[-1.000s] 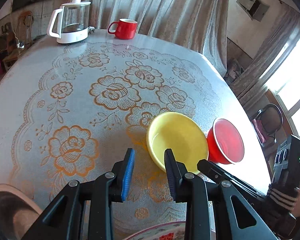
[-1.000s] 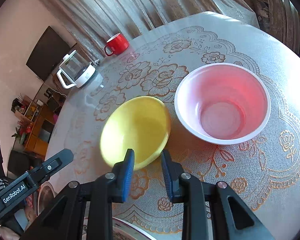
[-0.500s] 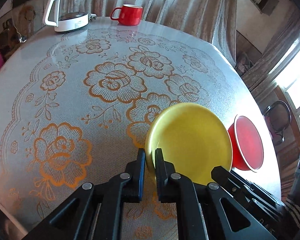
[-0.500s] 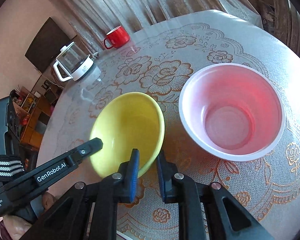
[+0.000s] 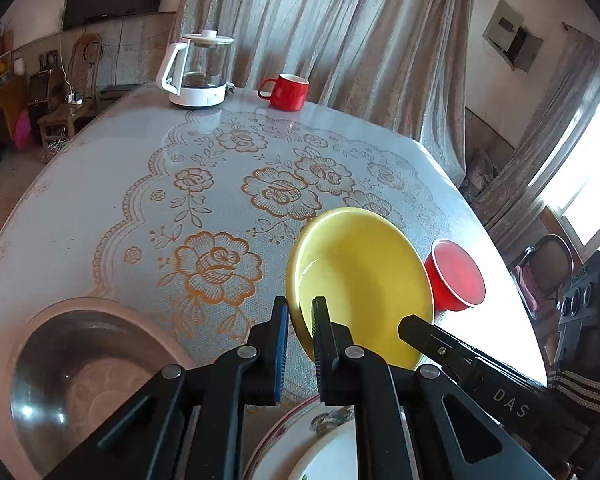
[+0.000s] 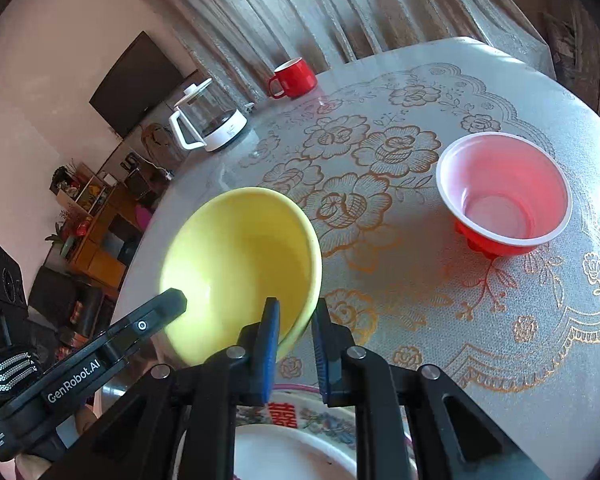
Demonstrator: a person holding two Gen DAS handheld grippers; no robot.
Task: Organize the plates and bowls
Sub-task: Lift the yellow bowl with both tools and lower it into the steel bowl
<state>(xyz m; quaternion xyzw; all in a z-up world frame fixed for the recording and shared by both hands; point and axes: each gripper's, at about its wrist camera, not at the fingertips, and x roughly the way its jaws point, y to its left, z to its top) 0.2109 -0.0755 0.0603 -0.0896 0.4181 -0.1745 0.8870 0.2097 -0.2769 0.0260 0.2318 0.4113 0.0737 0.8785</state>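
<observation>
Between both grippers' jaws, lifted yellow bowl

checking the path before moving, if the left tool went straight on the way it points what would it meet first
The yellow bowl: the left tool already has the bowl's near rim between its fingers. Past the bowl lies the floral tablecloth; depth beyond that is unclear.

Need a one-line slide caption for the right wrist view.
Both grippers, right gripper and left gripper, pinch the yellow bowl rim; red bowl sits apart.

Home dining room, curtains, kettle, floral tablecloth
</observation>
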